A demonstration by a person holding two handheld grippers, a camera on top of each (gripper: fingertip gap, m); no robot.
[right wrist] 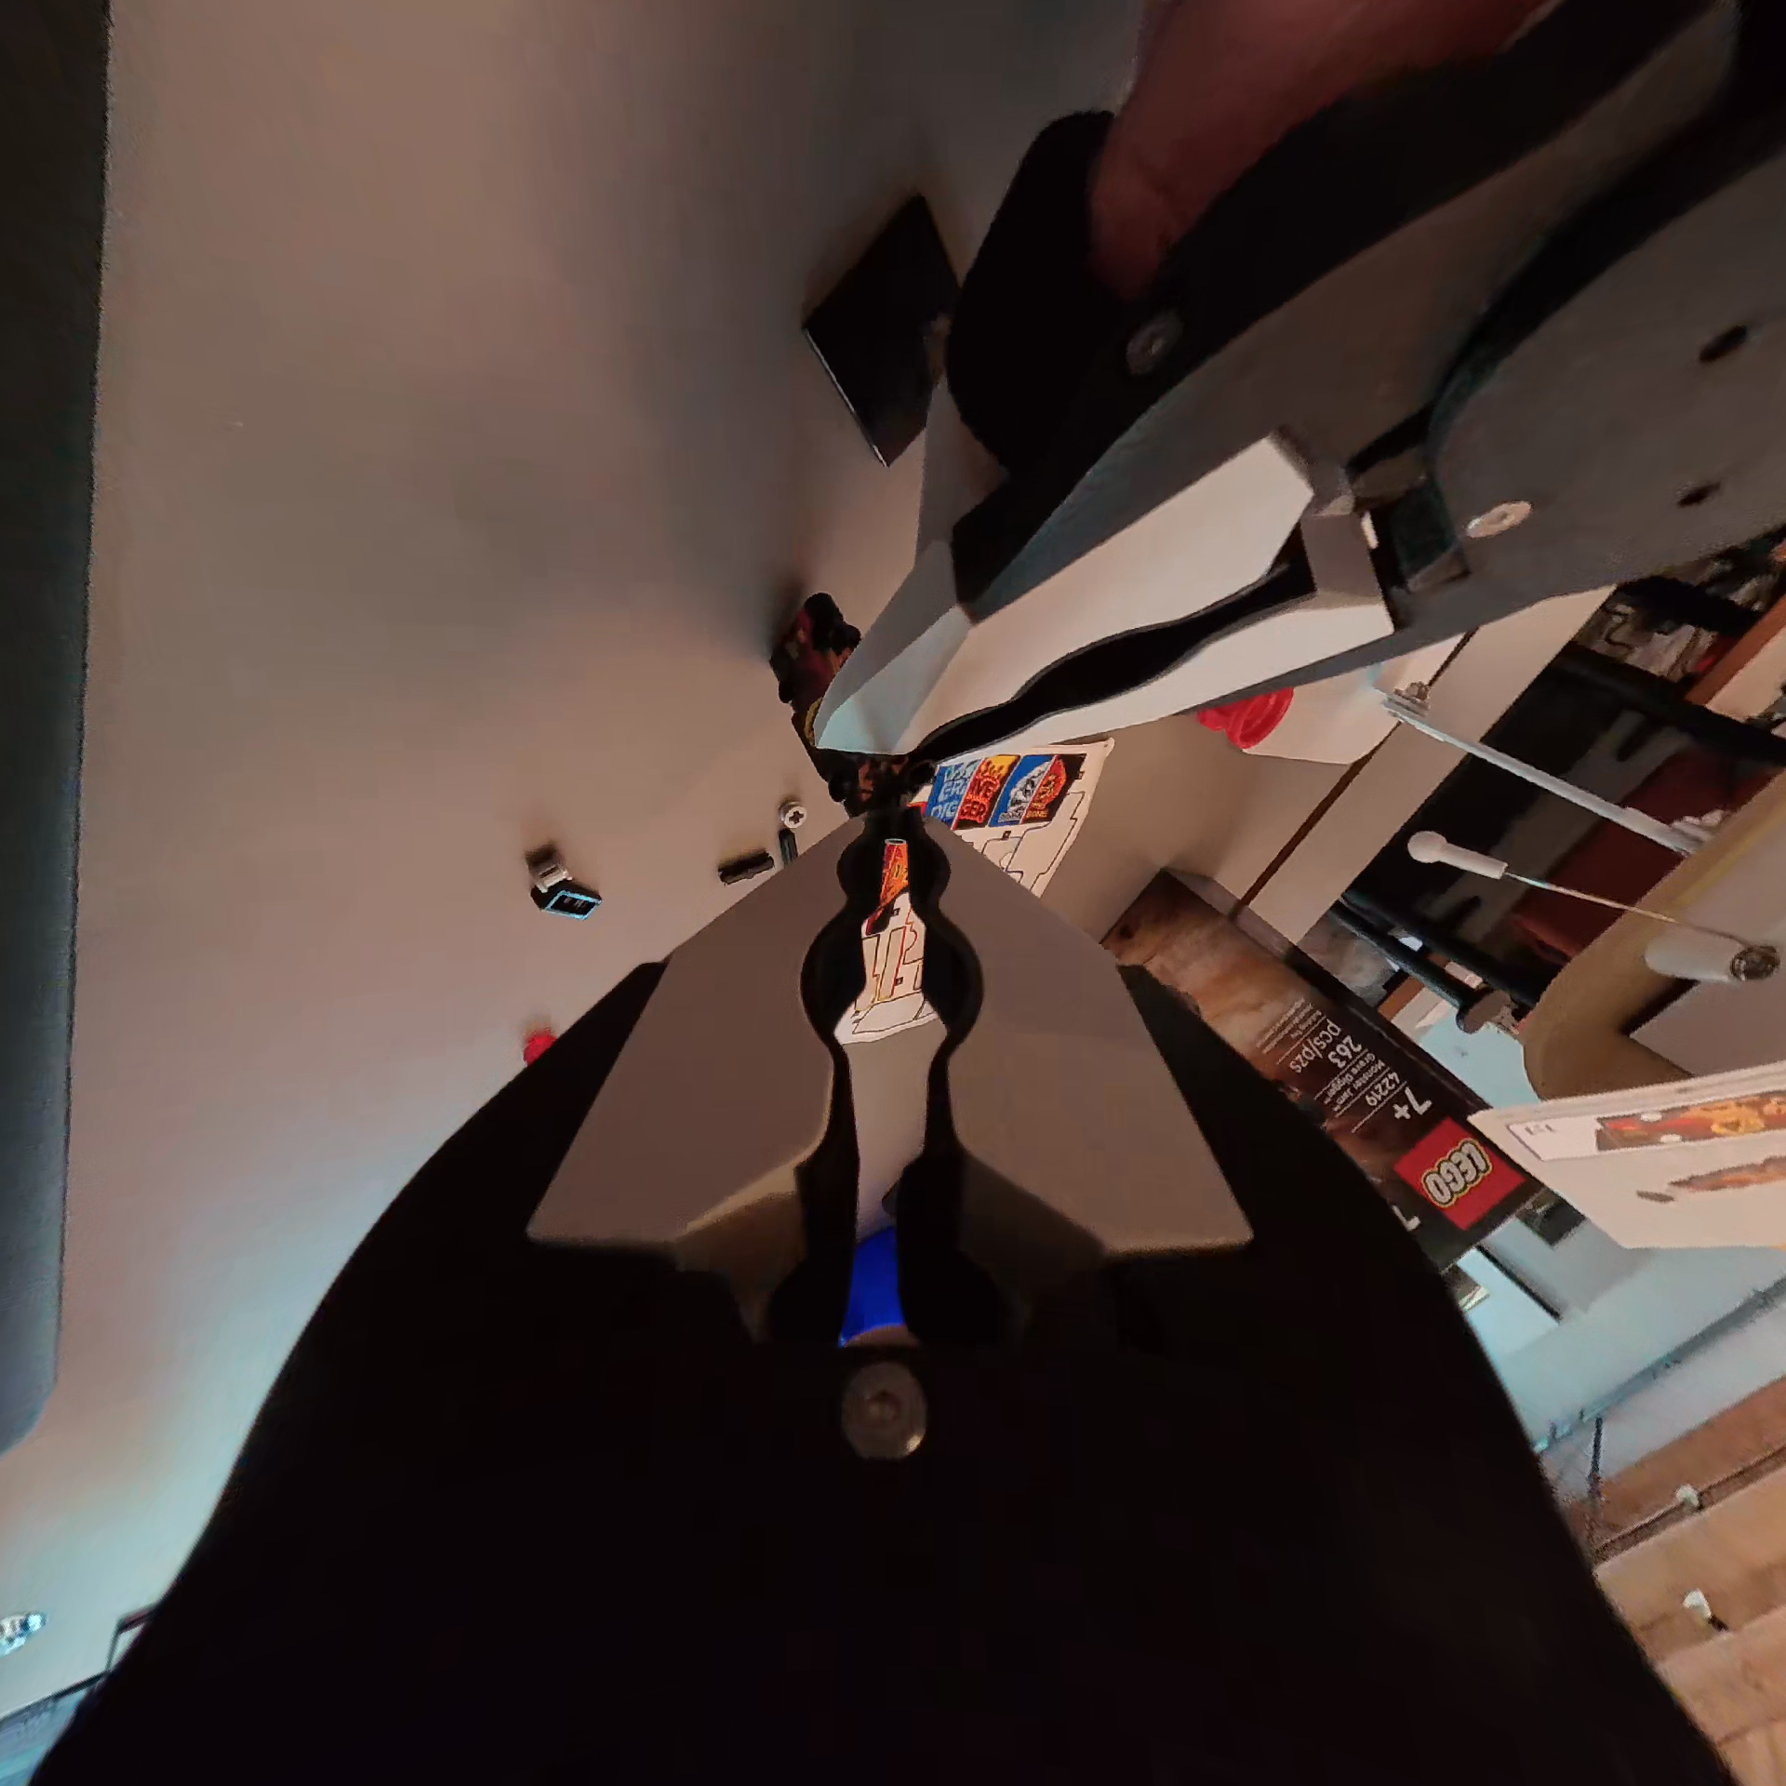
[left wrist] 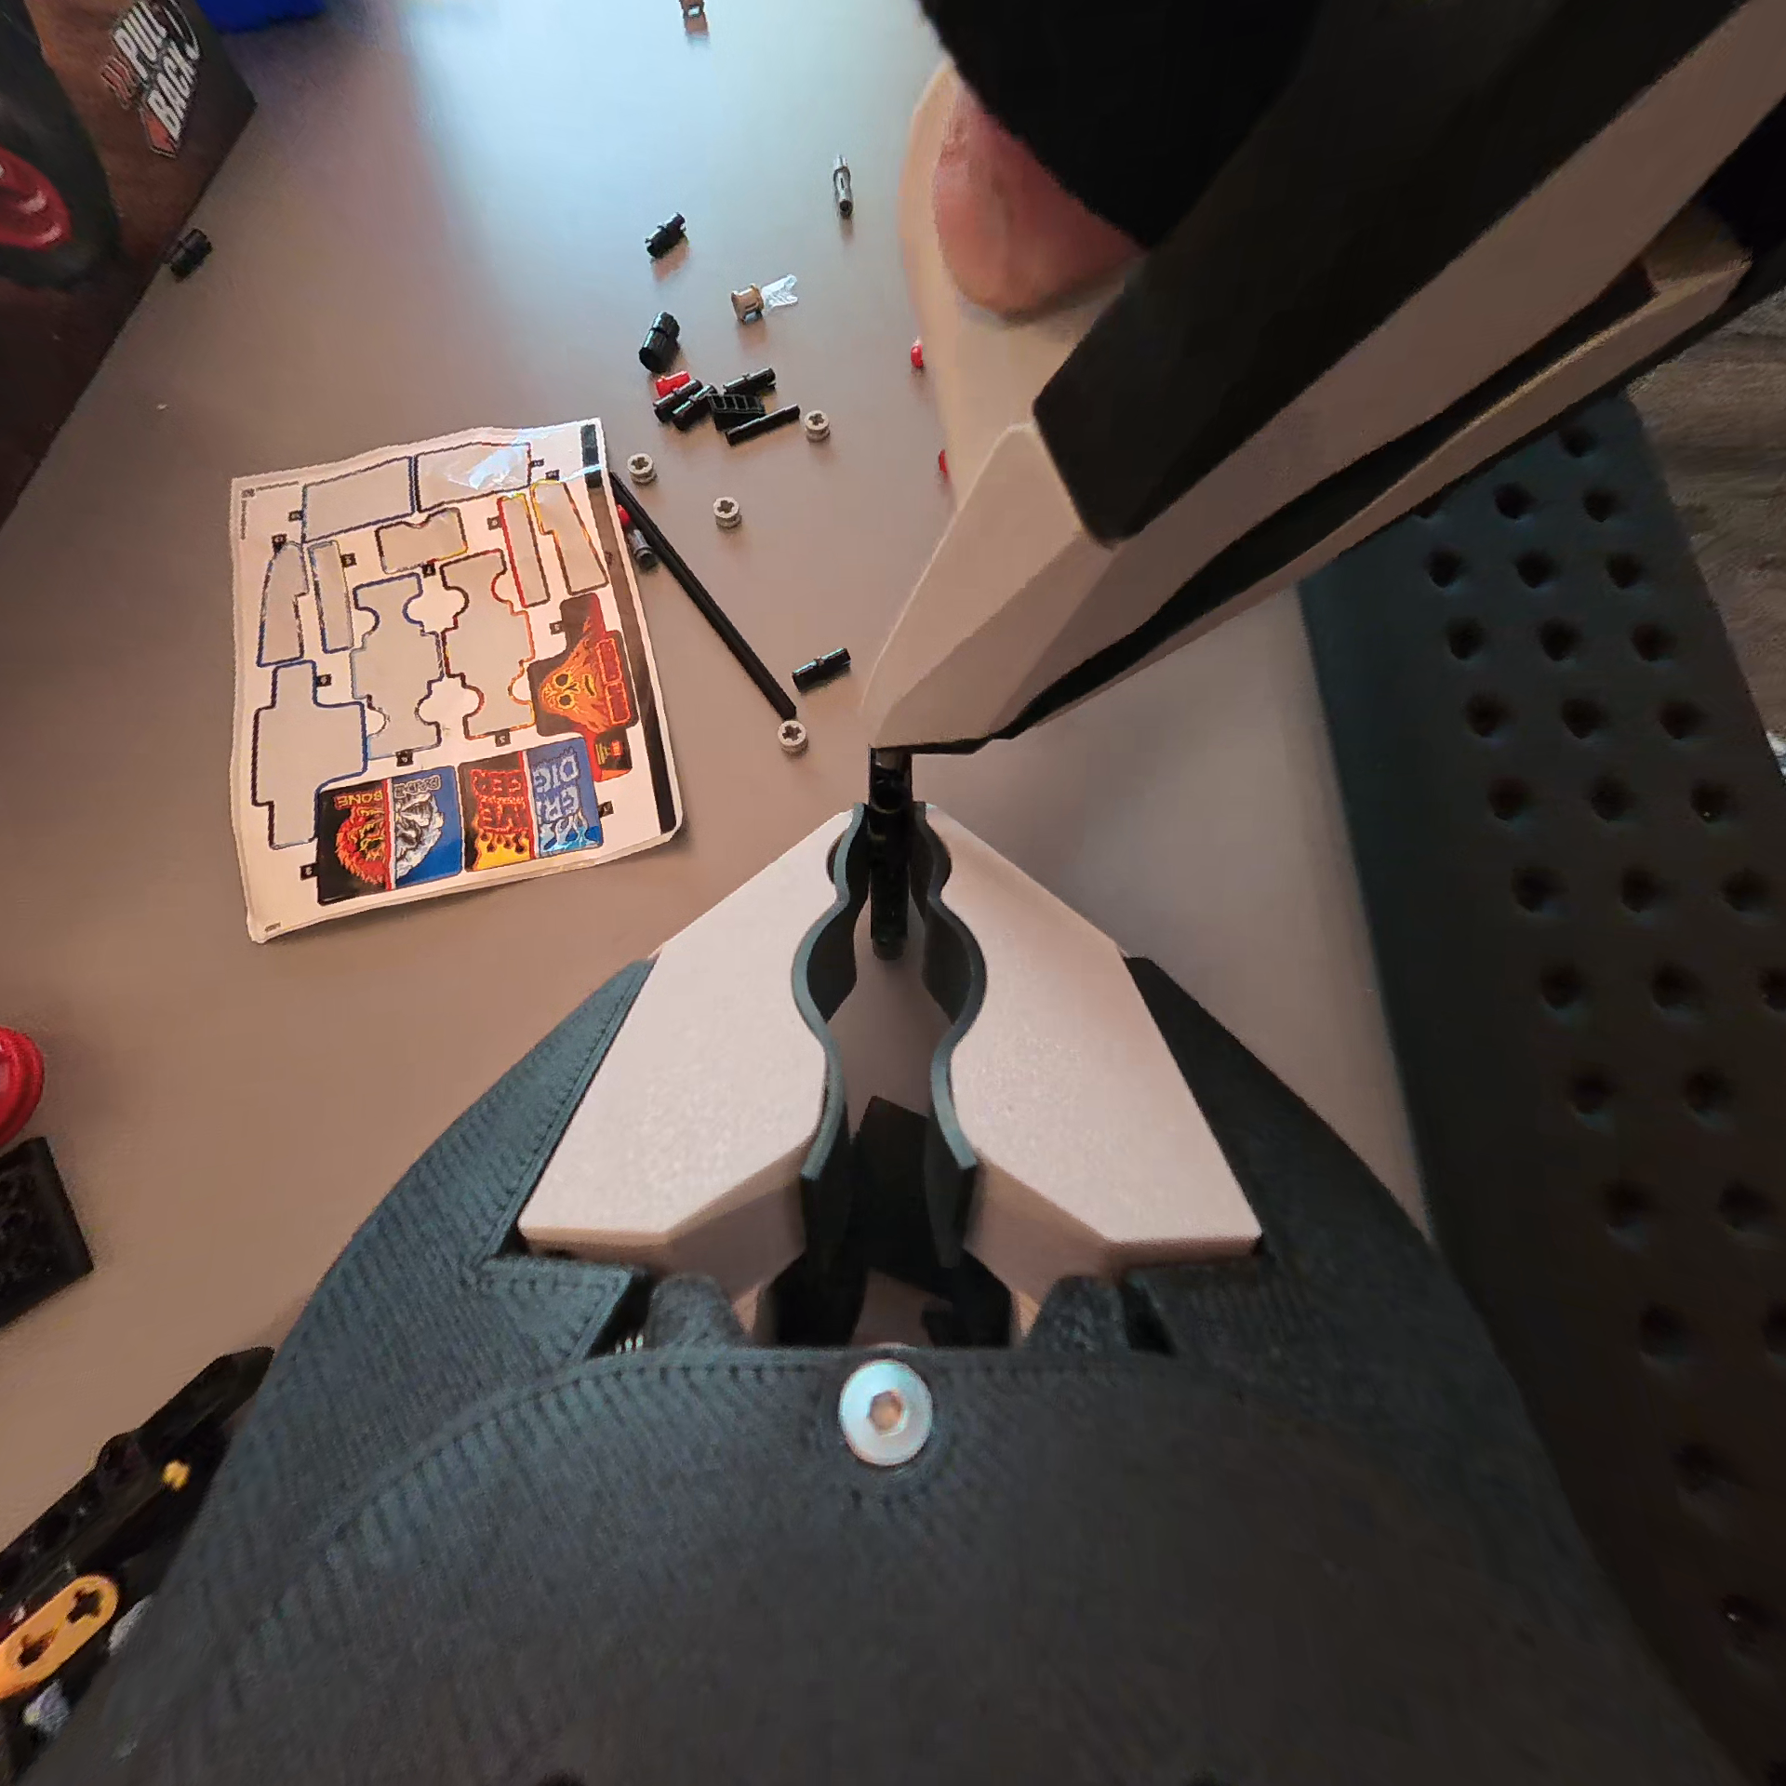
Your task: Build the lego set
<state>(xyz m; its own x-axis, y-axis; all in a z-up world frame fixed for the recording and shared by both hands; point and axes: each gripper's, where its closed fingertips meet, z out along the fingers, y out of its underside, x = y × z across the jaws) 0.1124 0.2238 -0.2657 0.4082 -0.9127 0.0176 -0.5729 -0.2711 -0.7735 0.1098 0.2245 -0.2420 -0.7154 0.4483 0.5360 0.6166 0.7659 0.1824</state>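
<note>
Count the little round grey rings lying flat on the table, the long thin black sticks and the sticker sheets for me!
Round grey rings: 4
Long thin black stick: 1
Sticker sheet: 1
Total: 6

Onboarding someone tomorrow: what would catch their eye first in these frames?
The two grippers meeting tip to tip at centre: the left gripper pinches a small black pin, with the right gripper touching its far end. Next, the colourful sticker sheet lying flat on the grey table, left of them, loose small pieces scattered beyond.
</note>
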